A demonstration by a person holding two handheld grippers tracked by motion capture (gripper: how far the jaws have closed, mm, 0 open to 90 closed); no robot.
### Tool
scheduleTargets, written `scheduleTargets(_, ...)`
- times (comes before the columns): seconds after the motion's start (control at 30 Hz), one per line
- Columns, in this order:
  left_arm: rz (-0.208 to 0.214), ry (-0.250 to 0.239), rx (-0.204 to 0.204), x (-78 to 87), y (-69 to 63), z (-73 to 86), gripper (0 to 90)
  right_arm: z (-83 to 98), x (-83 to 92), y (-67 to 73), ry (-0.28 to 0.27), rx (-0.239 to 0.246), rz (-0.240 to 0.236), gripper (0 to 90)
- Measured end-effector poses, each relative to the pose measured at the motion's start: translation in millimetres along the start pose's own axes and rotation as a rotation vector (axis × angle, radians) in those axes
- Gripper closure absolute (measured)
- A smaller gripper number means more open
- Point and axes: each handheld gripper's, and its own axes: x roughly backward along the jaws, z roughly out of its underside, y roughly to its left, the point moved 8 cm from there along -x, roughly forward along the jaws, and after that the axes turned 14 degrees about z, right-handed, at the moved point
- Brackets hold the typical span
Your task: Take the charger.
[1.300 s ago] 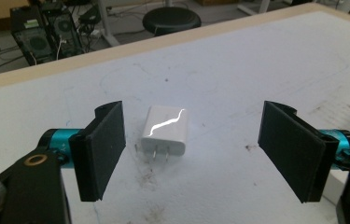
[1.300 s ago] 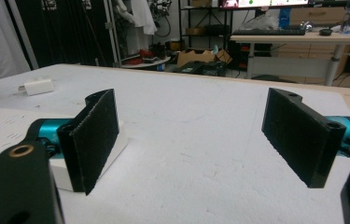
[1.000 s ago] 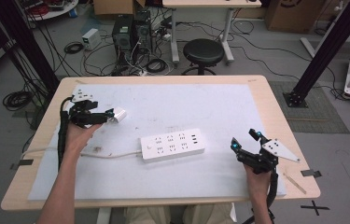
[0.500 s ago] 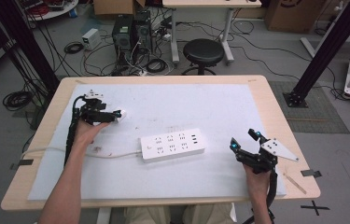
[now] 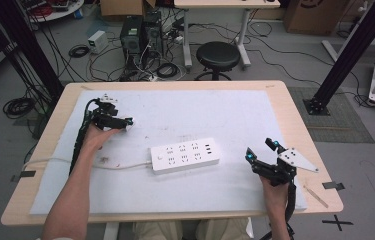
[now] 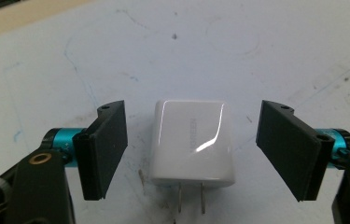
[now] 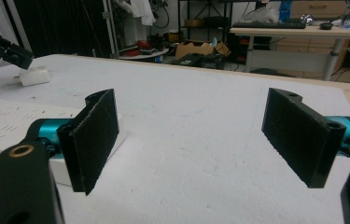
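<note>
White mat [image 5: 185, 115] on table. Vs 1 s ago: left gripper [image 6: 193, 149] dropped lower at 10 o'clock, jaws just been closing a bit, wide gaps both sides of white charger [image 6: 192, 142], no contact, prongs toward cam. Right gripper [image 5: 262, 151] at 4 o'clock unmoved, wide, holds nothing. Power strip [image 5: 185, 156] center; mat bare round it.

Left gripper [image 6: 191, 154] jaws just closing, still apart, right gripper [image 7: 191, 140] jaws wide
</note>
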Motion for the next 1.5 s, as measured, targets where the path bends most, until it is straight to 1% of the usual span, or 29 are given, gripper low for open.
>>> scheduleTargets(0.03, 0.008, 0.001, -0.004, -0.4, 0.2, -0.4, 24.8, 0.1, 0.0, -0.1, 0.000, 0.000, 0.001, 19.1)
scheduleTargets(0.1, 0.008, -0.008, 0.000, -1.6, 1.0, -1.3, 24.8, 0.1, -0.1, -0.1, 0.001, 0.000, 0.001, 19.0)
scheduleTargets(0.17, 0.028, -0.001, 0.009, -2.9, 1.5, 0.8, 24.8, 0.0, -0.3, 0.0, 0.000, 0.002, 0.000, 19.1)
scheduleTargets(0.2, 0.028, -0.001, 0.009, -2.9, 1.5, 0.8, 24.8, 0.0, -0.3, 0.0, 0.000, 0.002, 0.000, 19.1)
scheduleTargets(0.3, 0.042, 0.025, 0.017, -7.5, 2.8, 6.0, 24.8, 0.3, -0.1, 0.4, 0.004, 0.001, 0.001, 19.0)
scheduleTargets(0.4, 0.041, 0.046, 0.015, -10.9, 3.8, 9.3, 26.3, 0.4, -0.1, 0.5, 0.003, 0.003, 0.002, 19.1)
scheduleTargets(0.5, 0.041, 0.046, 0.015, -10.9, 3.8, 9.3, 26.3, 0.7, 0.2, 0.5, 0.008, 0.001, 0.005, 19.0)
scheduleTargets(0.53, 0.044, 0.063, 0.025, -15.3, 4.9, 13.2, 26.3, 0.7, 0.2, 0.5, 0.008, 0.001, 0.005, 19.0)
scheduleTargets(0.6, 0.042, 0.068, 0.025, -16.3, 5.1, 14.1, 26.5, 0.4, 0.1, 0.3, 0.003, 0.002, 0.006, 19.0)
scheduleTargets(0.63, 0.048, 0.075, 0.022, -18.0, 4.5, 15.2, 26.5, 0.6, 0.4, 0.6, 0.007, -0.001, 0.005, 19.1)
scheduleTargets(0.8, 0.043, 0.091, 0.013, -20.5, 4.5, 17.2, 28.4, 0.1, -0.2, 0.3, -0.002, 0.009, 0.006, 19.1)
scheduleTargets(0.87, 0.034, 0.098, 0.010, -21.5, 5.6, 18.4, 28.7, 0.0, -0.3, 0.1, -0.004, 0.009, 0.008, 19.0)
scheduleTargets(1.07, 0.026, 0.100, 0.004, -21.2, 6.3, 18.5, 30.7, 0.0, -0.4, 0.3, -0.003, 0.011, 0.010, 19.0)
scheduleTargets(1.1, 0.019, 0.106, -0.003, -21.4, 6.2, 18.6, 30.7, 0.0, -0.4, 0.3, -0.003, 0.011, 0.010, 19.0)
scheduleTargets(1.2, 0.011, 0.107, -0.007, -21.5, 5.4, 18.4, 31.6, 0.4, 0.2, 1.0, 0.003, 0.011, 0.008, 19.1)
scheduleTargets(1.37, 0.011, 0.112, -0.030, -21.3, 3.1, 17.9, 36.2, 0.5, -0.3, 1.0, 0.003, 0.011, 0.009, 19.1)
scheduleTargets(1.5, 0.017, 0.112, -0.039, -21.1, 1.9, 17.7, 38.6, 0.4, -0.3, 1.0, 0.002, 0.014, 0.009, 19.1)
